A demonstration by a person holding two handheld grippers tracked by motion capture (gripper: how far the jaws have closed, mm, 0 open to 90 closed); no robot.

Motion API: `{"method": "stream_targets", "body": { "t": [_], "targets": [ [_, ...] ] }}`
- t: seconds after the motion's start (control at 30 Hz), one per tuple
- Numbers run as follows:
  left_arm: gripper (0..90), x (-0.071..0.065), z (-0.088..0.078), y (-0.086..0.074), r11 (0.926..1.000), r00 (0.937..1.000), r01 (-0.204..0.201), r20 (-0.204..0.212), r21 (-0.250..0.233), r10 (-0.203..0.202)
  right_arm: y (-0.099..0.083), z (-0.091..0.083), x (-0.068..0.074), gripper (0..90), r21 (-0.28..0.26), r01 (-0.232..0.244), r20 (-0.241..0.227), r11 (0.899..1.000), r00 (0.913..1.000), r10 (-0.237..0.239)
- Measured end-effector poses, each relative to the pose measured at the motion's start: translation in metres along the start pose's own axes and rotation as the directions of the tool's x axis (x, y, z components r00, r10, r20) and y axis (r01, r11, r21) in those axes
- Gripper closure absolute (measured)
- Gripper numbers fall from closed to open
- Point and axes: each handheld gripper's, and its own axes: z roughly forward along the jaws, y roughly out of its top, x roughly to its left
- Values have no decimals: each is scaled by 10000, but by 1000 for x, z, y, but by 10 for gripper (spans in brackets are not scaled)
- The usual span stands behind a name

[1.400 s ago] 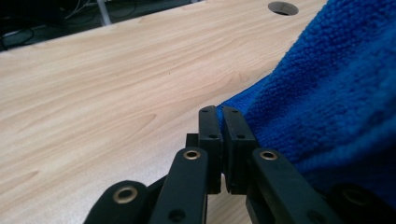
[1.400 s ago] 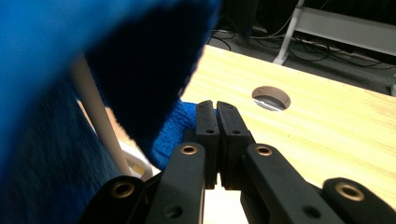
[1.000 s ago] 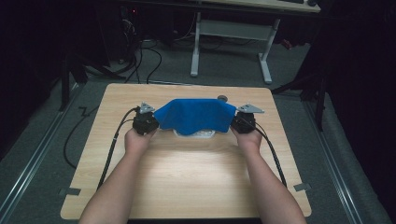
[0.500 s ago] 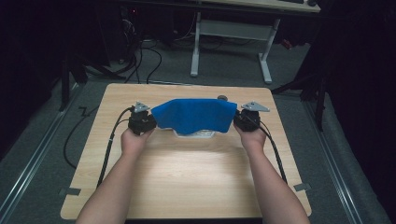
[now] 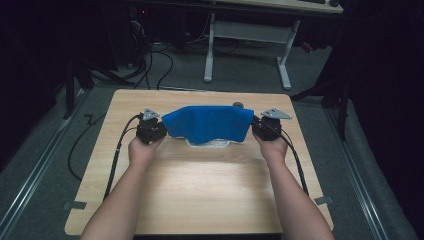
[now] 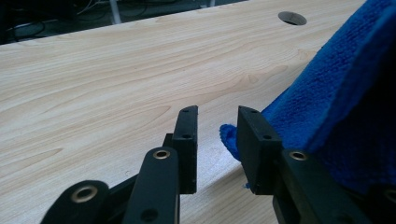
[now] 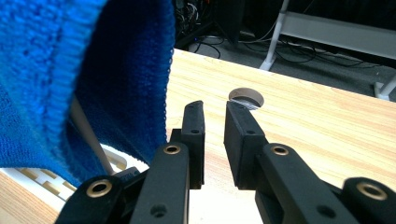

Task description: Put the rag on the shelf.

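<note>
Blue cloth (image 5: 207, 124) drapes over a white rack (image 5: 209, 144) mid-table. Left gripper (image 5: 159, 131) and right gripper (image 5: 256, 127) flank it, jaws just opening, parted with nothing between them. Behind, a round hole (image 5: 238, 104) pierces the wooden table (image 5: 200, 190); a white desk frame (image 5: 247, 35) stands in the dark room.

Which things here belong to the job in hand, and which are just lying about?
Part of the job:
- blue cloth, draped over the rack
- white rack beneath it
- left tongs, open, beside the cloth's edge
- right tongs, open, nothing between them

Just lying about:
- round hole in the table
- white desk frame behind
</note>
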Motion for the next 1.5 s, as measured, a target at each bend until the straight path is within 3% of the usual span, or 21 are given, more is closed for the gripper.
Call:
{"method": "stream_targets", "body": {
  "t": [0.3,0.67,0.97,1.03,1.1,1.23,1.33,1.4,1.47,1.5],
  "targets": [
    [697,3,-5,2,10000,9999,-74,-153,-19,74,0,-3,-8,664,74,-202,277,9998,9994,199],
    [694,10,-15,2,9998,9989,-187,-440,-3,187,-1,-13,-20,640,79,-318,524,9995,9981,313],
    [655,20,-31,-7,9999,9966,38,-819,-150,-50,-7,-26,-27,636,-64,-407,666,9991,9969,411],
    [645,21,-37,-10,9996,9961,95,-877,-260,-117,-10,-30,-28,627,38,-339,646,9994,9973,336],
    [633,20,-44,-14,9992,9951,94,-977,-377,-130,-14,-39,-26,611,-226,-341,590,9992,9976,354],
    [611,17,-59,-22,9986,9938,50,-1103,-523,-108,-18,-47,-24,601,-49,-280,463,9996,9985,282],
    [591,12,-69,-31,9985,9921,2,-1252,-556,-72,-23,-59,-19,590,-136,-177,611,9998,9980,185],
    [580,5,-83,-45,9980,9912,196,-1294,-602,-273,-27,-70,-13,582,-299,35,694,9995,9976,-14],
    [570,3,-86,-49,9978,9908,217,-1317,-633,-299,-29,-75,-10,573,-219,130,761,9997,9970,-112],
    [559,-5,-97,-60,9972,9908,250,-1308,-698,-340,-32,-83,-4,557,-205,310,806,9993,9963,-293]
  ]
}}
